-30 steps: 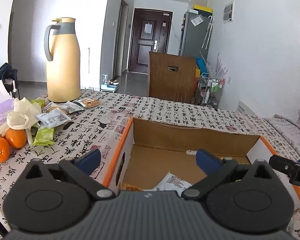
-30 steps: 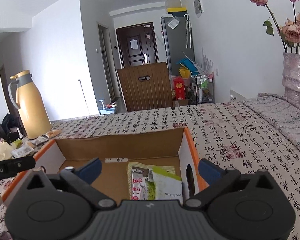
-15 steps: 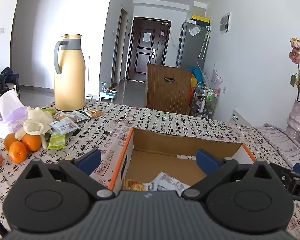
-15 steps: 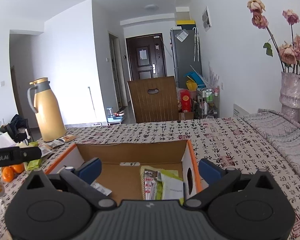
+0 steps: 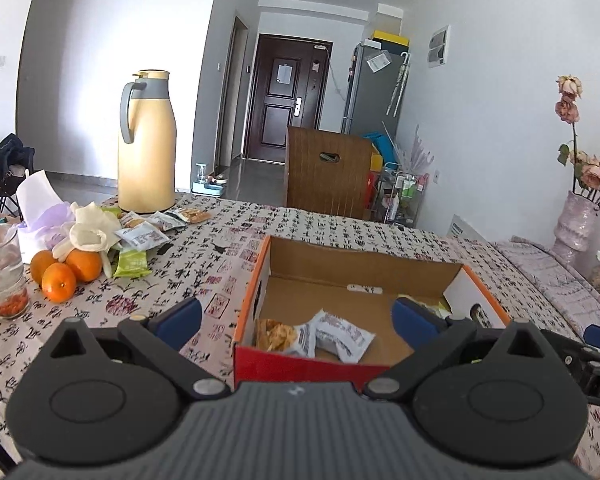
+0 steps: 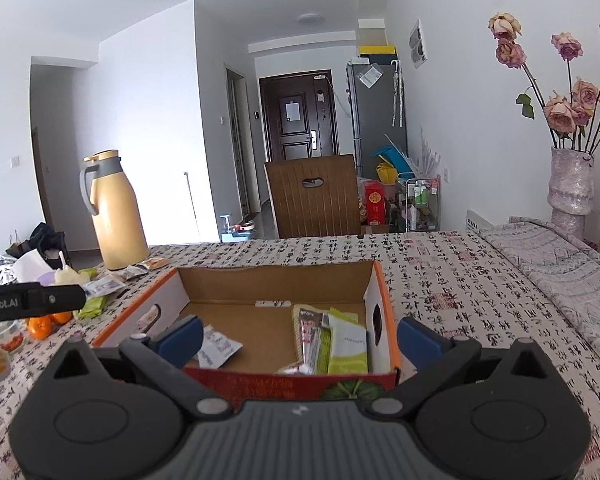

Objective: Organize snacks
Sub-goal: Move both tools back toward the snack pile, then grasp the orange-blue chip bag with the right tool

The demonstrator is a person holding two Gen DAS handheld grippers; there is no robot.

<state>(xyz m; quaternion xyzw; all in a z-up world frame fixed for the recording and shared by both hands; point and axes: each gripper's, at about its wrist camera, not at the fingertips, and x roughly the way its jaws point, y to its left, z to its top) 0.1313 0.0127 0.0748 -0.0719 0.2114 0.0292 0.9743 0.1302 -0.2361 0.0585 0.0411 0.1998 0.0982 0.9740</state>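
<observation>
An open cardboard box (image 5: 256, 280) (image 6: 380, 284) with orange rims sits on the patterned tablecloth. Inside lie white snack packets (image 5: 340, 336) (image 6: 220, 346) and a biscuit pack (image 5: 274, 334) at its left, and green and red packets (image 6: 332, 344) at its right. More loose snack packets (image 5: 144, 236) (image 6: 112, 282) lie beside the yellow thermos (image 5: 146, 142) (image 6: 114, 210). My left gripper (image 5: 296, 316) is open above the box's near edge, empty. My right gripper (image 6: 300, 336) is open too, holding nothing, just in front of the box.
Oranges (image 5: 66, 272), a glass jar (image 5: 2, 276), tissues (image 5: 36, 208) and a white cloth (image 5: 90, 228) crowd the table's left side. A vase of dried roses (image 6: 570, 176) stands at the far right. A wooden chair back (image 6: 314, 196) rises behind the table.
Both grippers have pulled back and risen from the box, so its whole interior and near wall show now. Both stay open and empty.
</observation>
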